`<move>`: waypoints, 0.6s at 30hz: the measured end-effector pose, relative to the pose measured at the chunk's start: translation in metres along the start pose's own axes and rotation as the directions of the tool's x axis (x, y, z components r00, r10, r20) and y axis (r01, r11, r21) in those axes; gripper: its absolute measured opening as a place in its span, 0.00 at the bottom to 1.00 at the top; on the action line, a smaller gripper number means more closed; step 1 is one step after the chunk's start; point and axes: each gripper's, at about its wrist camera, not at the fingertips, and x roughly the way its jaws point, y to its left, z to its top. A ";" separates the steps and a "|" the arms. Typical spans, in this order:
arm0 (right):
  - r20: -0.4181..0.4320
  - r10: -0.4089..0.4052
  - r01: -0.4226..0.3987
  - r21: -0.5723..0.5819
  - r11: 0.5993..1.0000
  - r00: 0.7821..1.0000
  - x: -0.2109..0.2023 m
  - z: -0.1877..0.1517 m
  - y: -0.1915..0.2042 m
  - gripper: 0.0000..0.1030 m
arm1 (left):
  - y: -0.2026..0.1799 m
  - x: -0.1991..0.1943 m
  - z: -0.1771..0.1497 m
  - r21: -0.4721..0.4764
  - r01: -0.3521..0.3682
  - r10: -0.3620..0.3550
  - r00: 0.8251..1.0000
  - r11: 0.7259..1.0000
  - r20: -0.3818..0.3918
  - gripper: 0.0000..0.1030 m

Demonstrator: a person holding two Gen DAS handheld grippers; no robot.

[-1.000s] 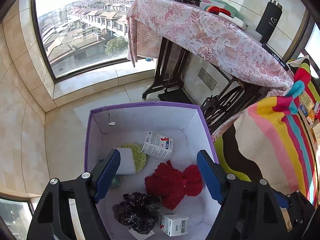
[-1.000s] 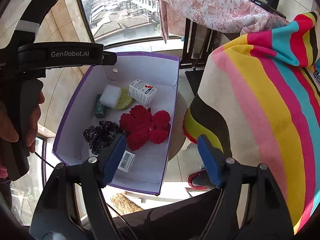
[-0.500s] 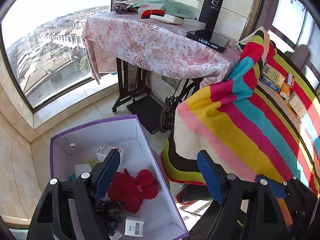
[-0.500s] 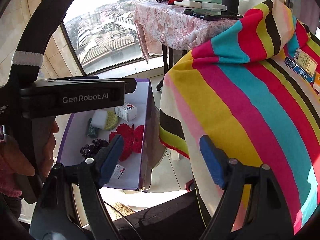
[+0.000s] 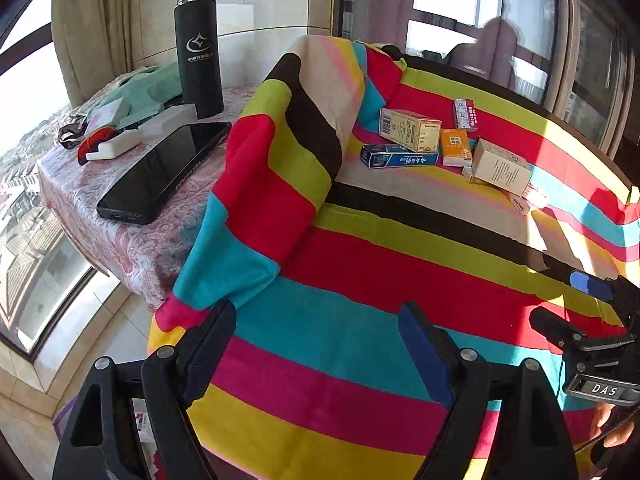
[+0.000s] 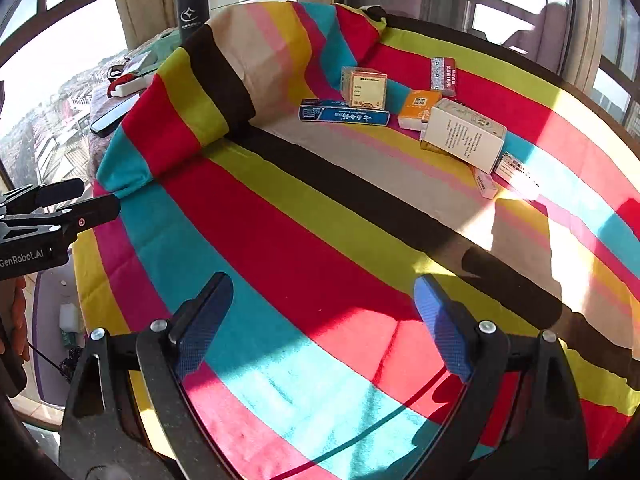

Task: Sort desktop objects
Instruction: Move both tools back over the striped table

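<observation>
Several small boxes lie at the far side of a round table under a striped cloth (image 5: pixel 360 280): a blue box (image 5: pixel 398 157), a yellow-green box (image 5: pixel 408 129), an orange box (image 5: pixel 454 145), a white box (image 5: pixel 500 168) and a red packet (image 5: pixel 464 114). In the right wrist view the blue box (image 6: pixel 344 115), the white box (image 6: pixel 464 136) and the orange box (image 6: pixel 416 110) show too. My left gripper (image 5: pixel 316 344) is open and empty above the cloth's near edge. My right gripper (image 6: pixel 320 320) is open and empty above the cloth.
A side table with a pink patterned cloth (image 5: pixel 132 216) stands at left with a black phone (image 5: pixel 164 168), a black flask (image 5: pixel 198 52) and small items. The purple-rimmed sorting box (image 6: pixel 52 300) sits on the floor, lower left. Windows surround.
Both grippers have swung up and right, away from the sorting box on the floor, to face the striped table with the boxes. Both stay open and empty.
</observation>
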 end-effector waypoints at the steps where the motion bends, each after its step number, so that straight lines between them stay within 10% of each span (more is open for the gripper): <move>1: -0.022 -0.035 0.035 0.038 0.999 0.999 0.008 0.002 -0.024 0.90 | -0.011 0.016 0.011 0.017 0.020 -0.020 1.000 1.000 -0.017 0.82; 5: -0.028 -0.023 0.026 0.128 0.991 0.999 0.028 0.015 -0.095 0.90 | -0.051 0.069 0.045 0.032 0.122 -0.118 0.987 0.992 -0.105 0.82; 18: 0.004 -0.006 0.007 -0.334 0.943 1.000 0.116 0.132 -0.109 0.96 | -0.105 0.123 0.147 -0.052 0.174 -0.178 0.979 0.983 -0.099 0.82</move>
